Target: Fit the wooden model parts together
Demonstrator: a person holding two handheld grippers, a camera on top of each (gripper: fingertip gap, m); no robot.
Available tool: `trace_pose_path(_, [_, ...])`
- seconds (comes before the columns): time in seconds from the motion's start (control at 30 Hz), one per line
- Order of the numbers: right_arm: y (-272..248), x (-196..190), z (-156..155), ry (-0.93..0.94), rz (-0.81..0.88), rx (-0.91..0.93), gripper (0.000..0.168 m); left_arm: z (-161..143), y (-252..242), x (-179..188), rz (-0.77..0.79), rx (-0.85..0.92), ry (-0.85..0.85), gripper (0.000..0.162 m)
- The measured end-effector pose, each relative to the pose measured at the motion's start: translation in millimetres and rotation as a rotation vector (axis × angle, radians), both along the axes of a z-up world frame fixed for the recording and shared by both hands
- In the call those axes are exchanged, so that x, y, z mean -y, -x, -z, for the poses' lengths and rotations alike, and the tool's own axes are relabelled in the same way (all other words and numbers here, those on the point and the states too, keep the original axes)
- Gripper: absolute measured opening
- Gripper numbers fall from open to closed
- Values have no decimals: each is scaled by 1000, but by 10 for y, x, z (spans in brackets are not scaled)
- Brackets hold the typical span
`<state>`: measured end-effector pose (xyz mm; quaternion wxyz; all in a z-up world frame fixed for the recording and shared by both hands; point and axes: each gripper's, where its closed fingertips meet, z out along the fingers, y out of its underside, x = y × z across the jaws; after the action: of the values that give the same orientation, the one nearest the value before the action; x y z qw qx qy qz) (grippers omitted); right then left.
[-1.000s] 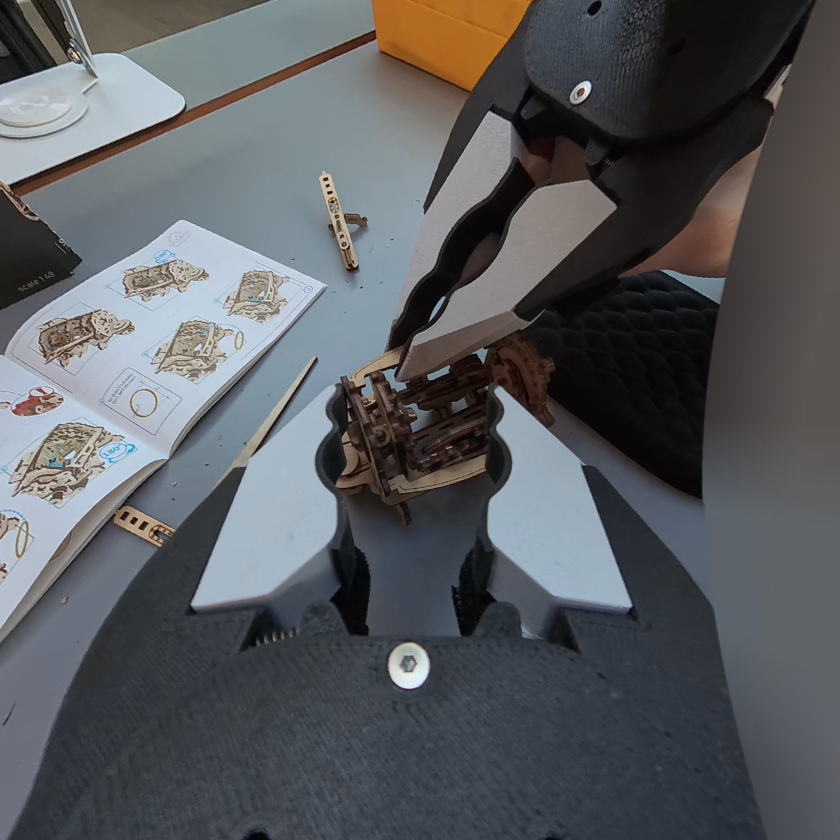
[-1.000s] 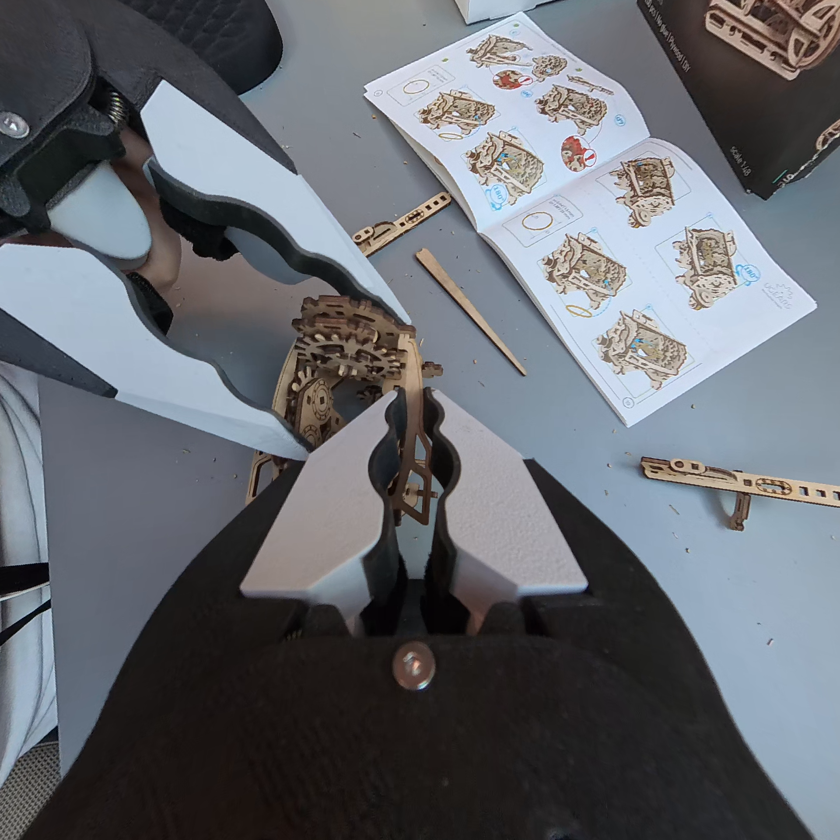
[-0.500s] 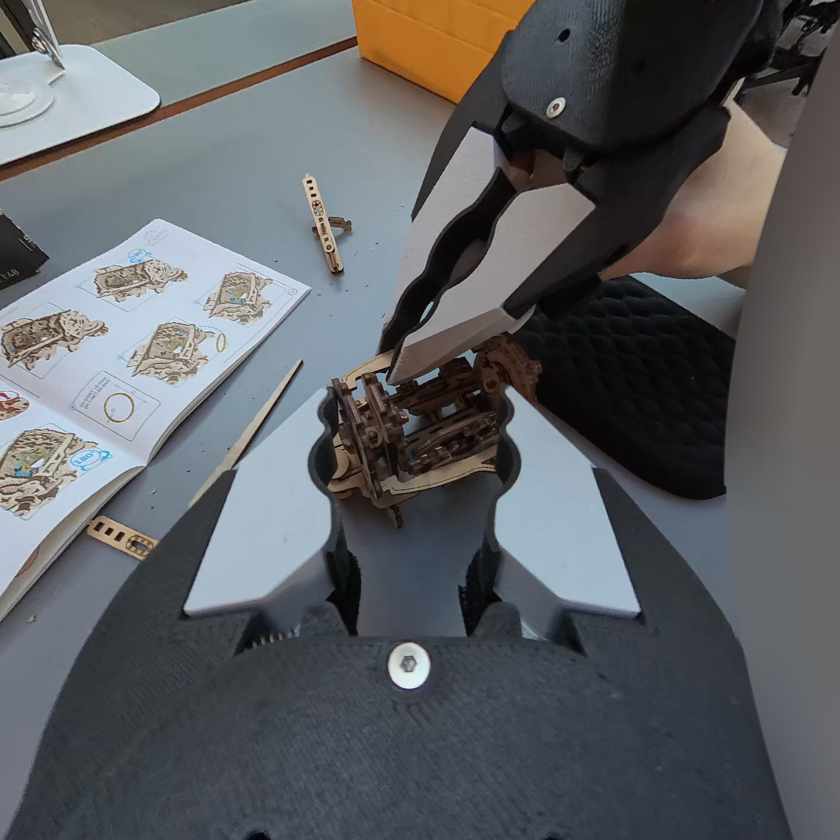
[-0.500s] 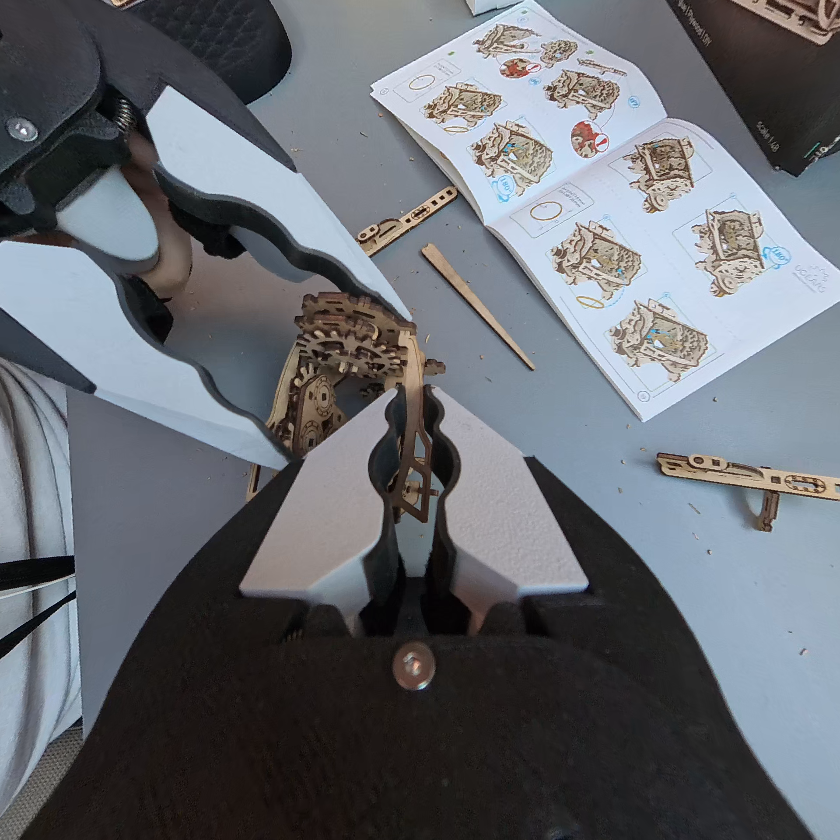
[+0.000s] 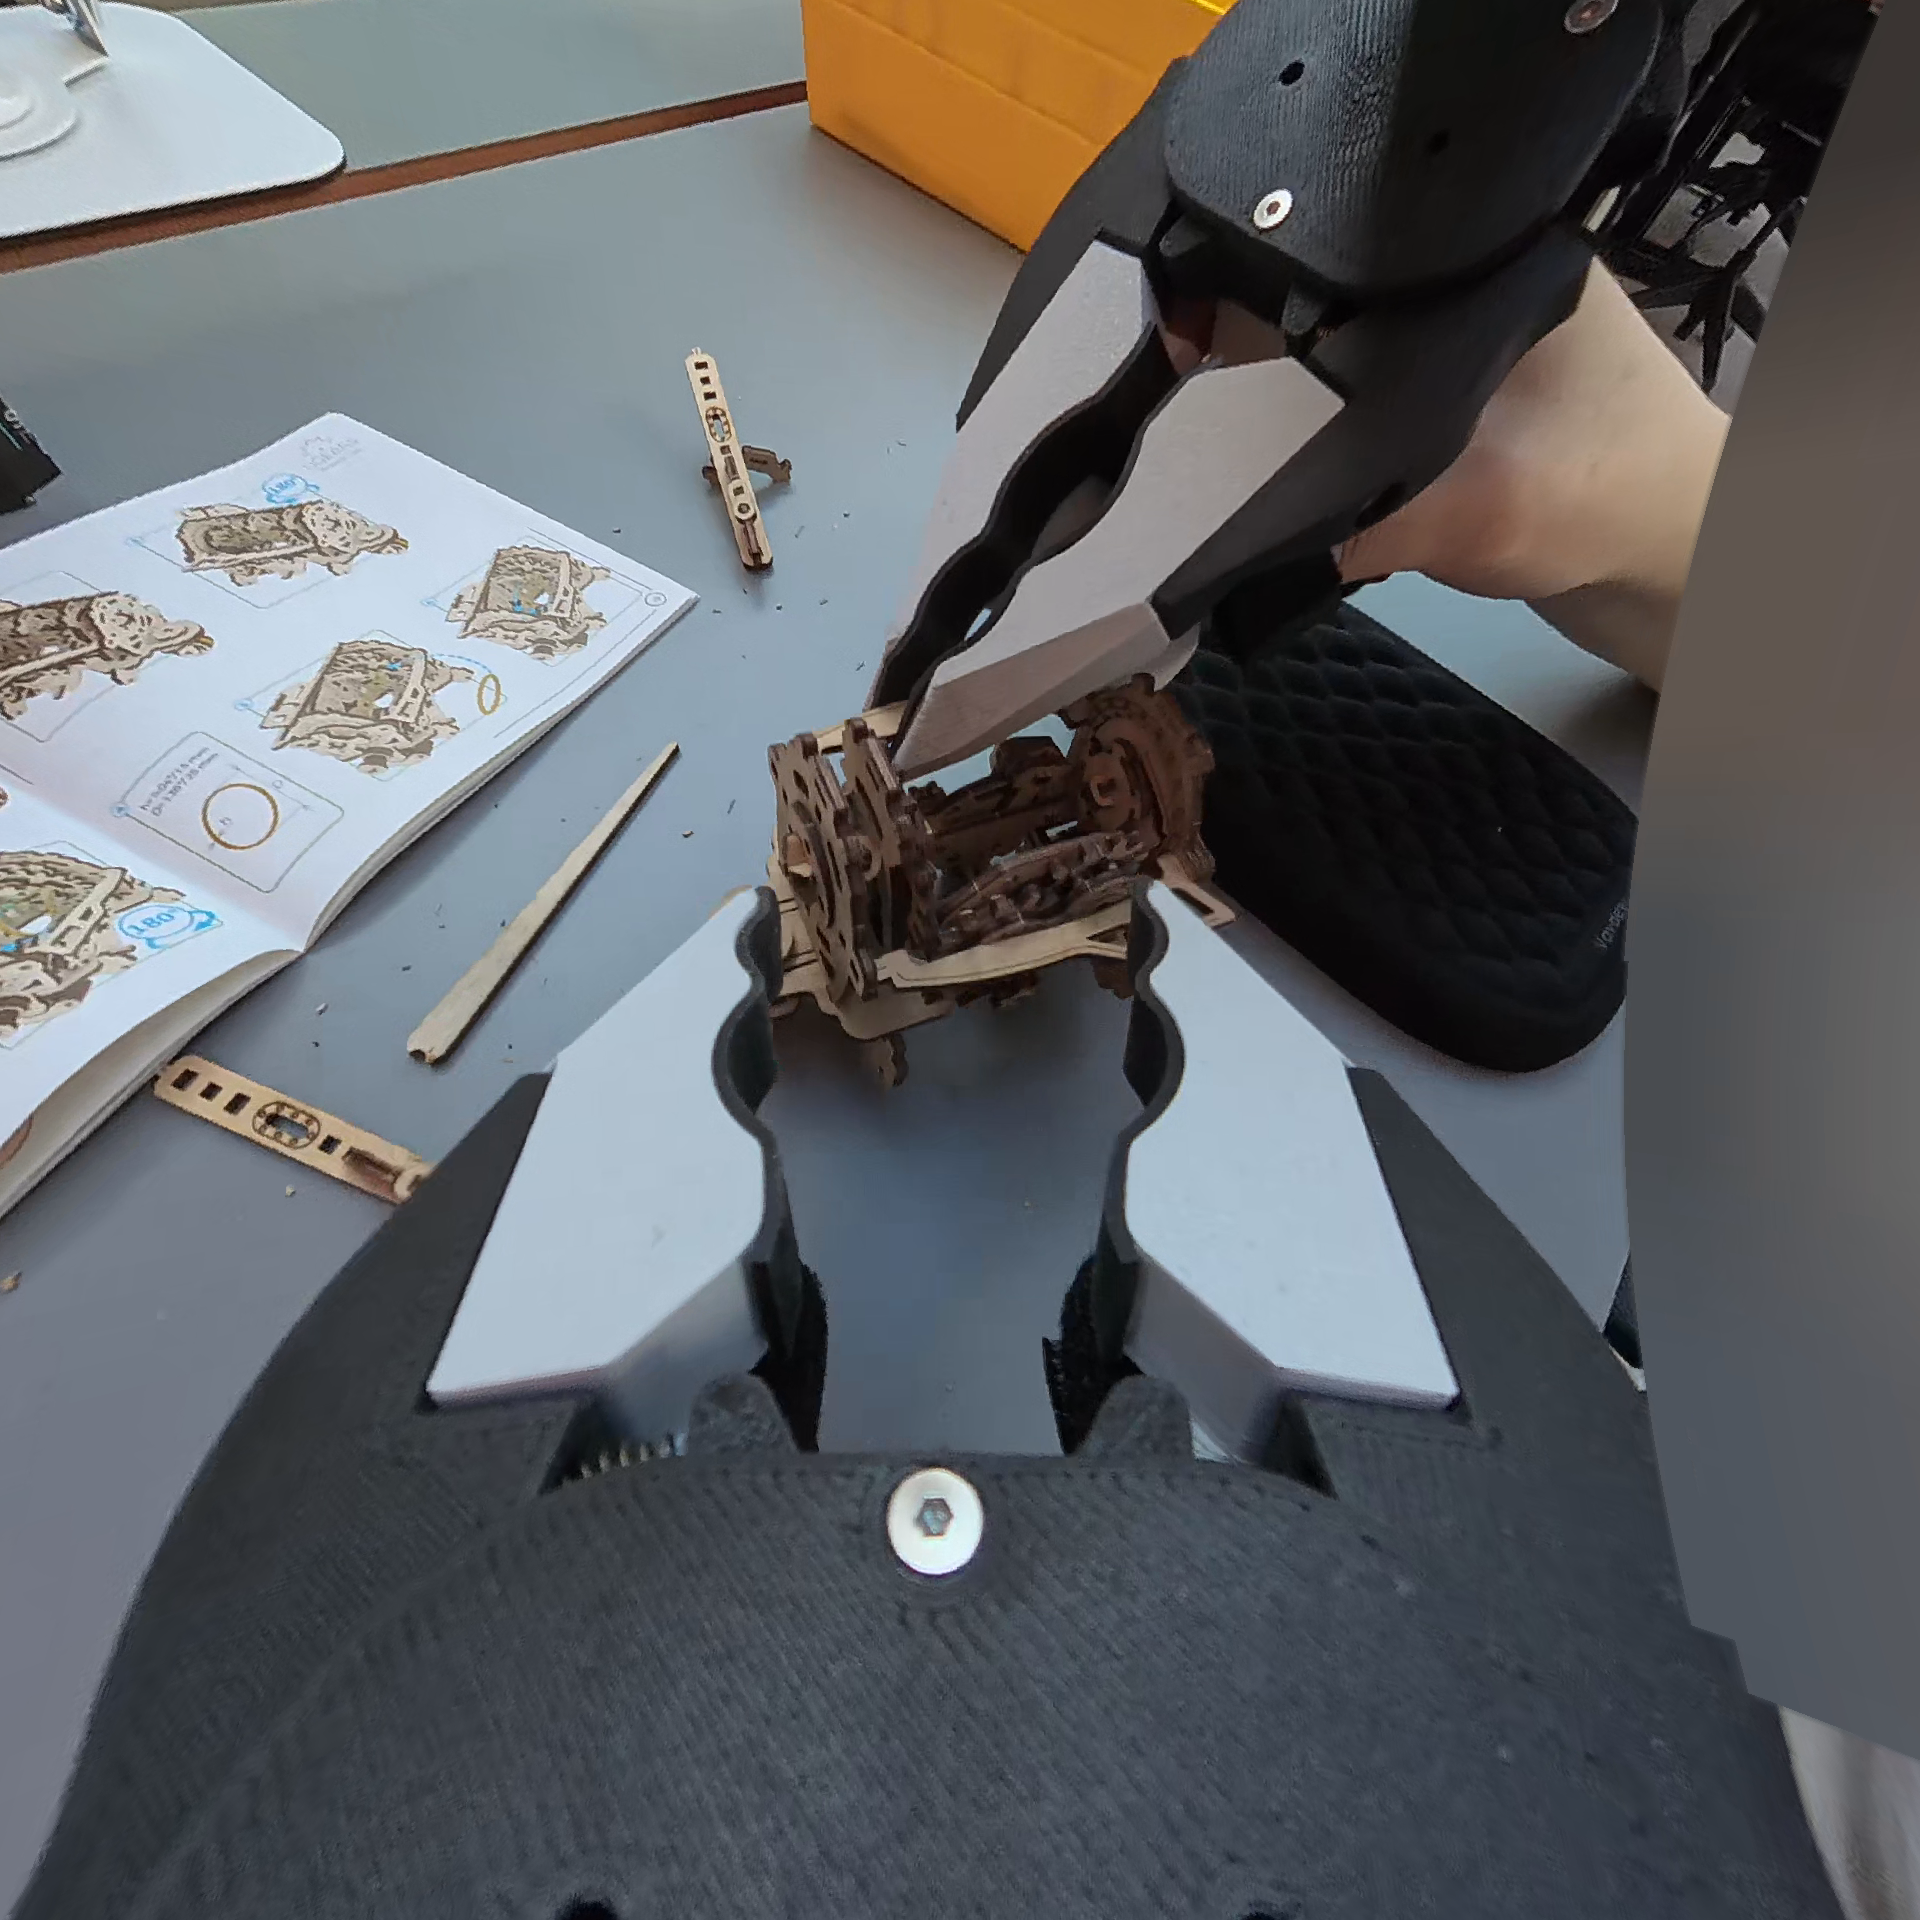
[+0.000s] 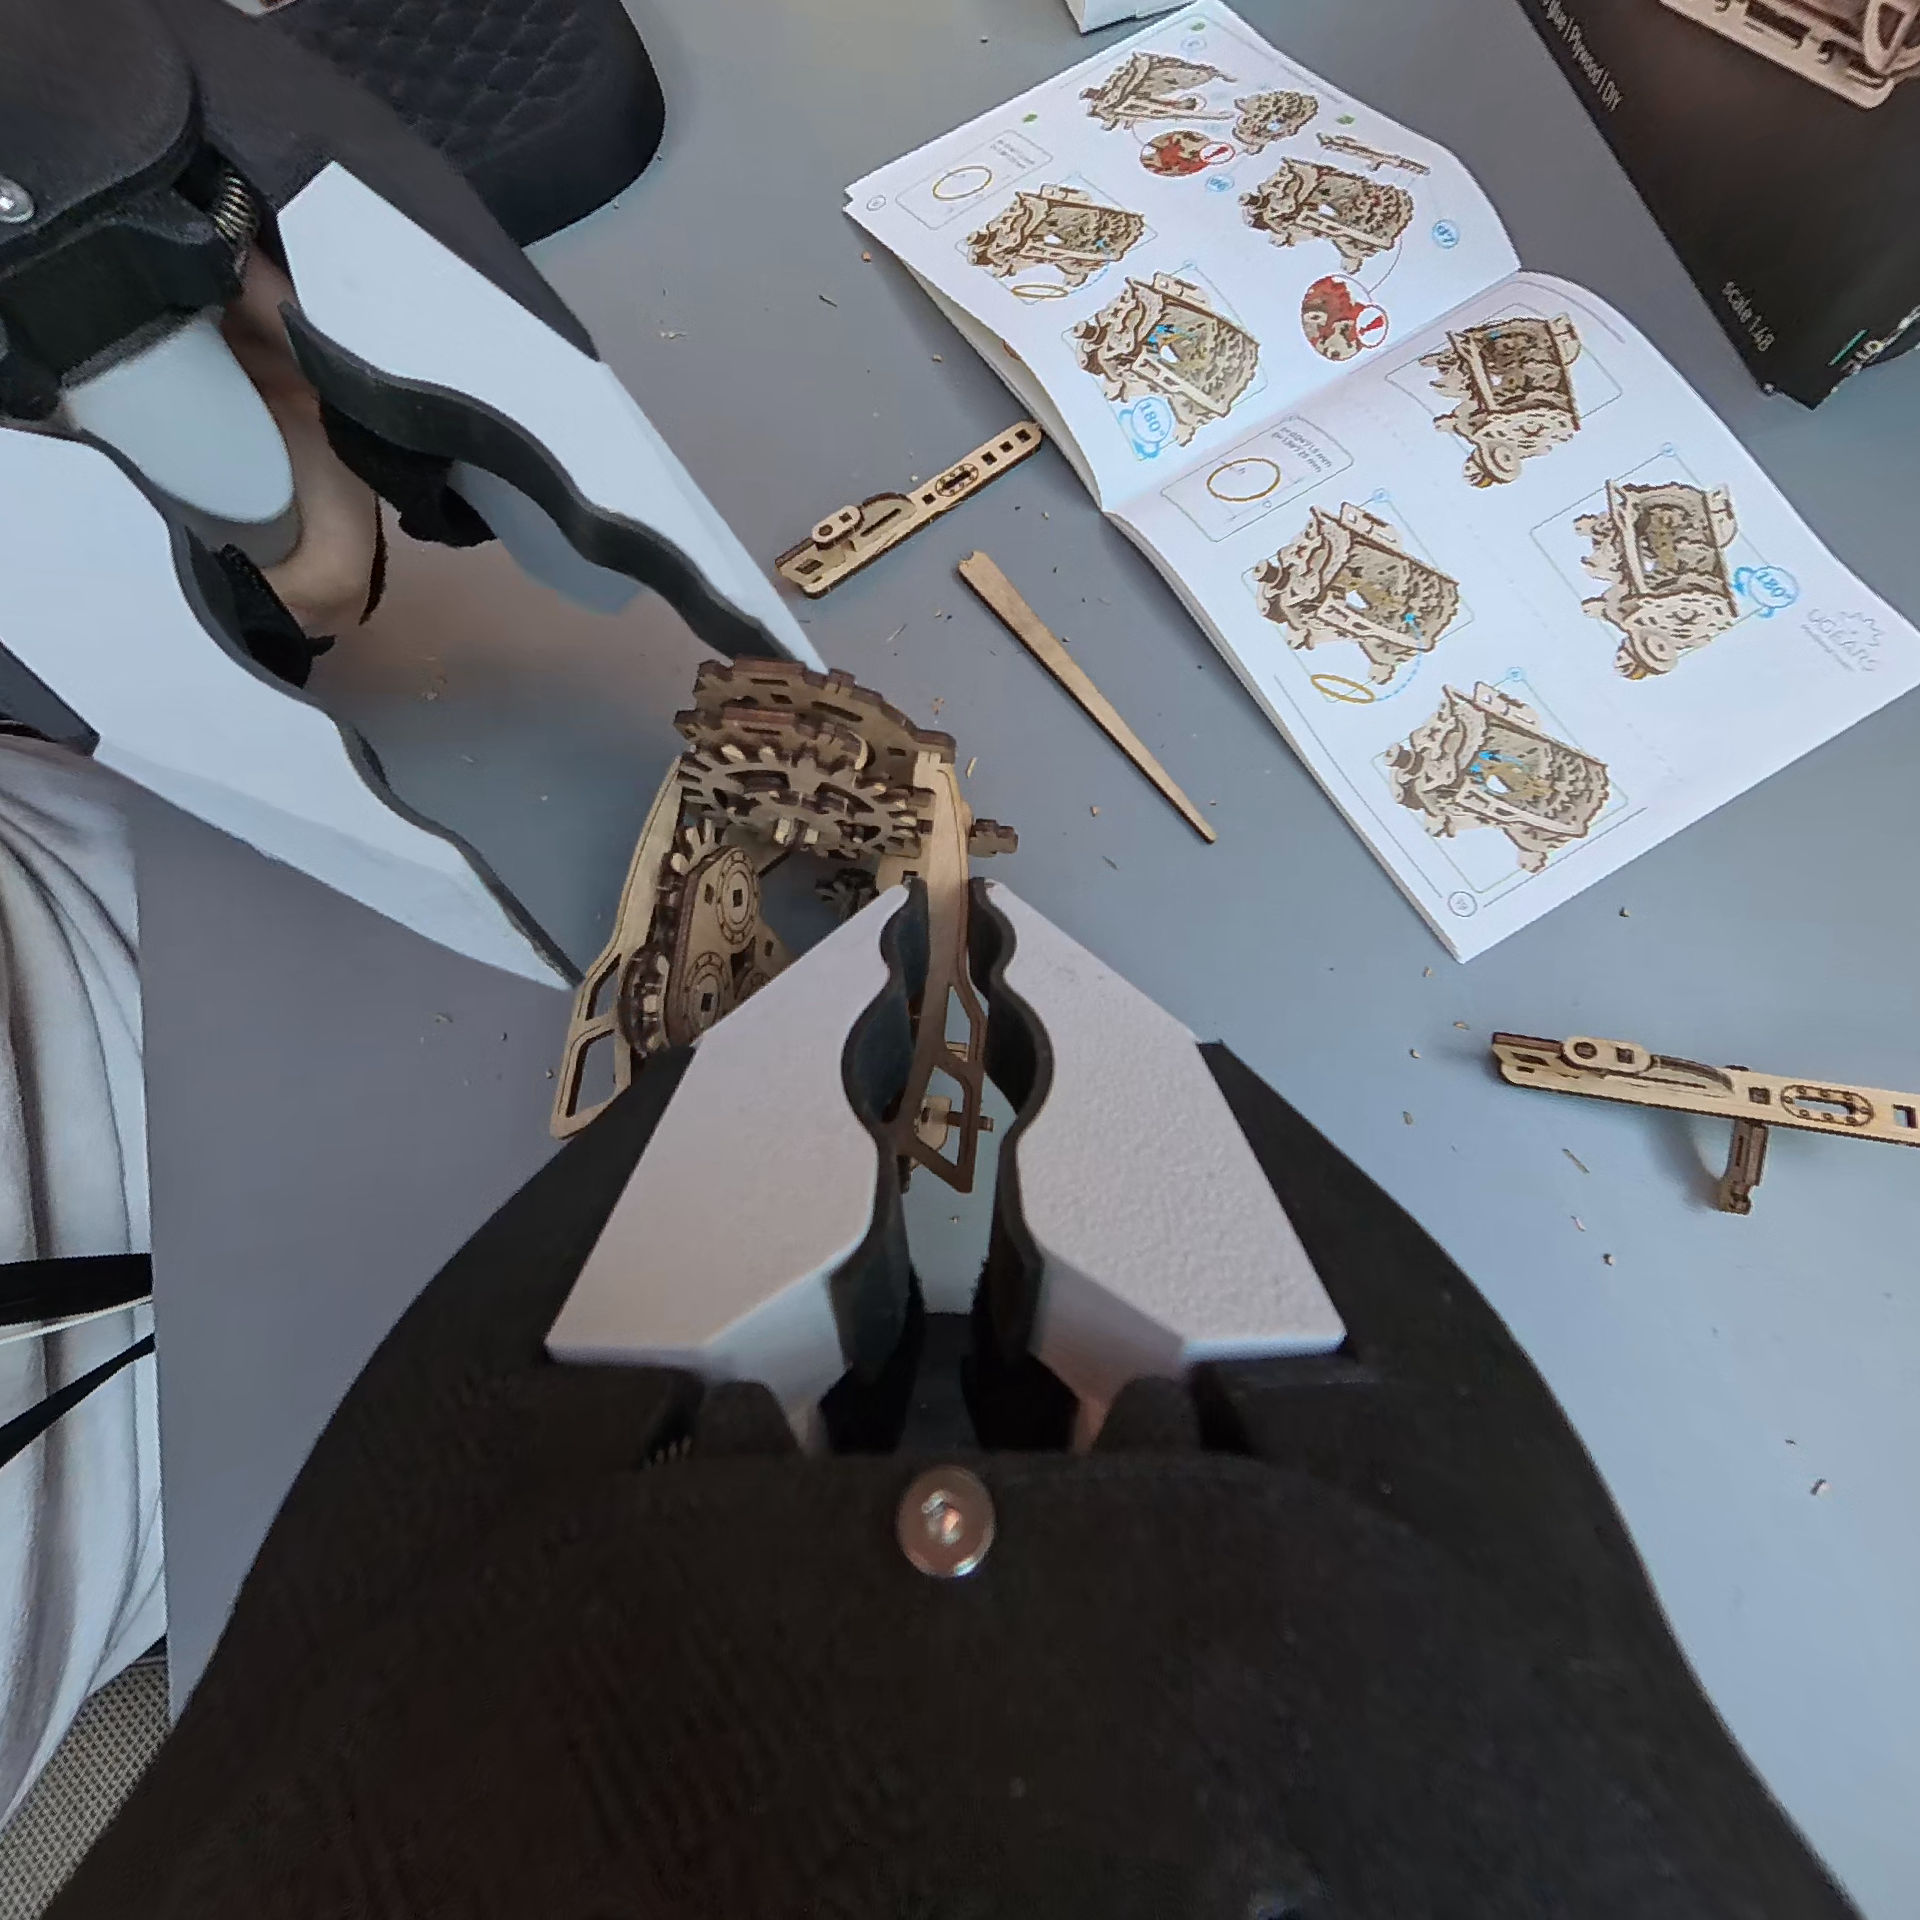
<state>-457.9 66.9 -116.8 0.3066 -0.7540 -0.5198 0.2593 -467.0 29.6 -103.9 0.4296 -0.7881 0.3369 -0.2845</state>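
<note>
A partly built wooden model (image 5: pixel 966 862) with gears stands on the grey table (image 5: pixel 468 312). My left gripper (image 5: pixel 951 914) is shut on it, one fingertip against each side. In the right wrist view the model (image 6: pixel 790 790) sits between the left gripper's fingers (image 6: pixel 436 883). My right gripper (image 6: pixel 948 894) is shut on a thin, pale wooden side plate (image 6: pixel 940 997) at the model's edge. In the left wrist view the right gripper (image 5: pixel 899 743) comes down from the upper right onto the model's top left corner.
An open instruction booklet (image 5: pixel 260 675) lies to the left, with a tapered wooden stick (image 5: pixel 540 904) beside it. Two loose slotted wooden strips (image 5: pixel 732 457) (image 5: pixel 281 1122) lie nearby. A black quilted pad (image 5: pixel 1403 831) is at the right, a yellow box (image 5: pixel 977 104) behind, and a black box (image 6: pixel 1766 156) past the booklet. It is some 8 cm from my left tips to the tapered wooden stick (image 5: pixel 540 904). The right camera catches it too, in the right wrist view (image 6: pixel 1061 664).
Both grips are unchanged. The two grippers and the model have shifted slightly together over the table, and the left wrist view now sits a little farther back from the model.
</note>
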Motion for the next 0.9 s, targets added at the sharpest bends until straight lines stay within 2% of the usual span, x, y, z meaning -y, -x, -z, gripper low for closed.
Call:
trace_pose_path(0.27, [12, 1, -1, 2, -2, -1, 6, 49, 72, 112, -6, 10, 0, 52])
trace_pose_path(0.9, [1, -12, 5, 13, -4, -9, 10, 73, 57, 100, 4, -12, -14, 54])
